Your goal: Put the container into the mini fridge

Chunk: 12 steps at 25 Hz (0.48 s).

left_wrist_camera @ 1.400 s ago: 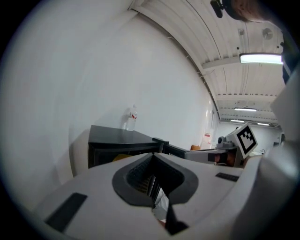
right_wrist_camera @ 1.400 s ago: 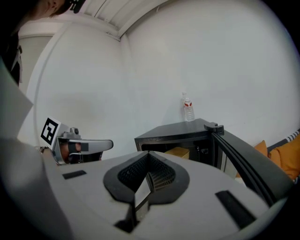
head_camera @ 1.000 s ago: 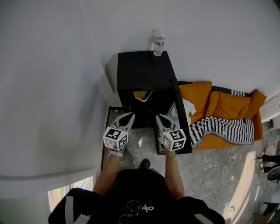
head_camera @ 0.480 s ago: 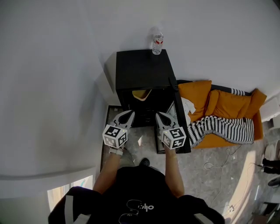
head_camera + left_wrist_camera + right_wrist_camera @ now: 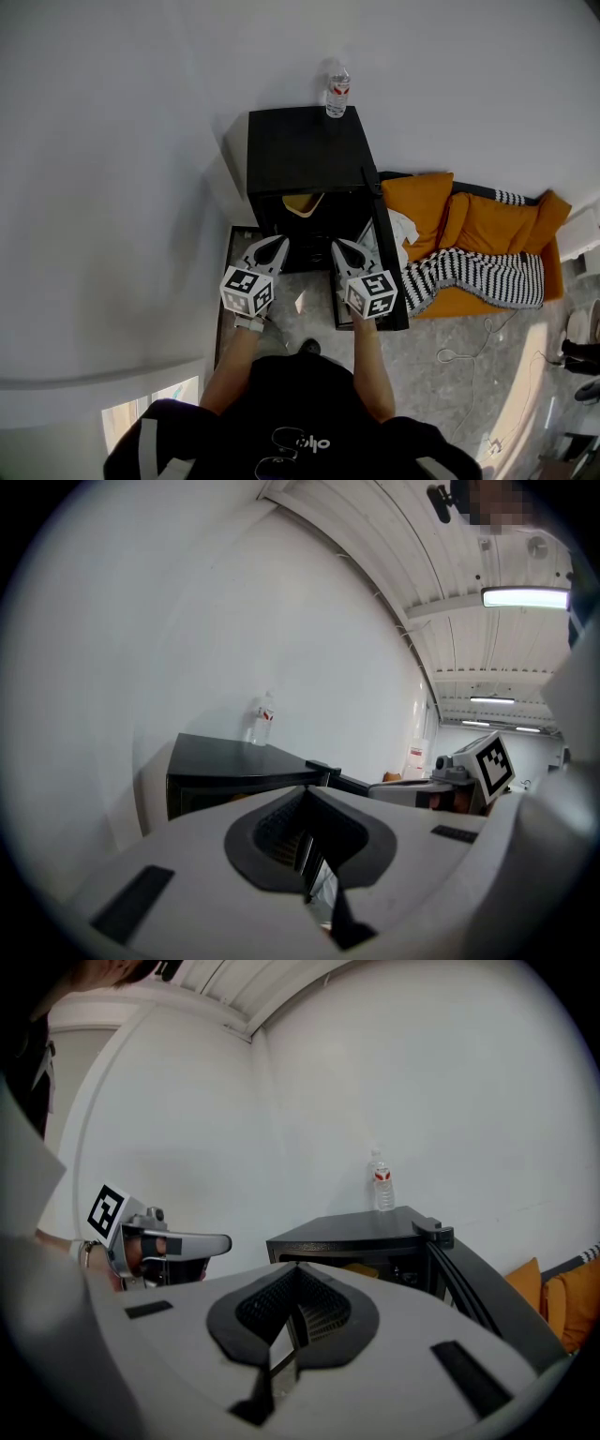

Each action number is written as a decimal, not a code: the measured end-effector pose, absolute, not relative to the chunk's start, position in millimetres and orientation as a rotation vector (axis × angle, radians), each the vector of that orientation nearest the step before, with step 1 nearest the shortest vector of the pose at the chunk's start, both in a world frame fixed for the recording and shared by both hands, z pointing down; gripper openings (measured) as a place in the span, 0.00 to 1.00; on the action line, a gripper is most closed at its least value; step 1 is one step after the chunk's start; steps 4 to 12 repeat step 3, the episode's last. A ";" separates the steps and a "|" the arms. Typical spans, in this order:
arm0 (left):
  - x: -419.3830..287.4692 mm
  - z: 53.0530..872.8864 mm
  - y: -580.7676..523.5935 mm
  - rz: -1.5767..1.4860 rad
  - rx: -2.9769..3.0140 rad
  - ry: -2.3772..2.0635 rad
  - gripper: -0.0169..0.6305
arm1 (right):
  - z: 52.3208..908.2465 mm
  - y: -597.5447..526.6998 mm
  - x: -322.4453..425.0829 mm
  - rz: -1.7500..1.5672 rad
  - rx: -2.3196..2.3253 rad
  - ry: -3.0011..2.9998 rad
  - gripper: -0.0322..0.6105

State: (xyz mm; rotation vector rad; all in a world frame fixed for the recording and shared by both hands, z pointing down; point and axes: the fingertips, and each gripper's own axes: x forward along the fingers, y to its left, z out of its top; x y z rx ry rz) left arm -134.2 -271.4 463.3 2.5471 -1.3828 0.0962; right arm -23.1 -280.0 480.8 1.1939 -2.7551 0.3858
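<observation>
Container (yellow) sits inside the open mini fridge, left hand-held gripper and right hand-held gripper both closed, empty.

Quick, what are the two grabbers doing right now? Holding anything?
Left gripper: jaws closed, holding nothing.
Right gripper: jaws closed, holding nothing.
</observation>
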 end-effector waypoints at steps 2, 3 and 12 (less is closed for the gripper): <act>-134.2 463.8 -272.8 0.096 2.548 -1.382 0.04 | 481.3 -281.5 -22.8 0.385 1.195 -2.755 0.06; -134.2 463.9 -273.7 0.096 2.548 -1.382 0.04 | 481.4 -282.4 -22.6 0.385 1.196 -2.754 0.06; -134.2 463.9 -273.7 0.096 2.548 -1.382 0.04 | 481.4 -282.4 -22.6 0.385 1.196 -2.754 0.06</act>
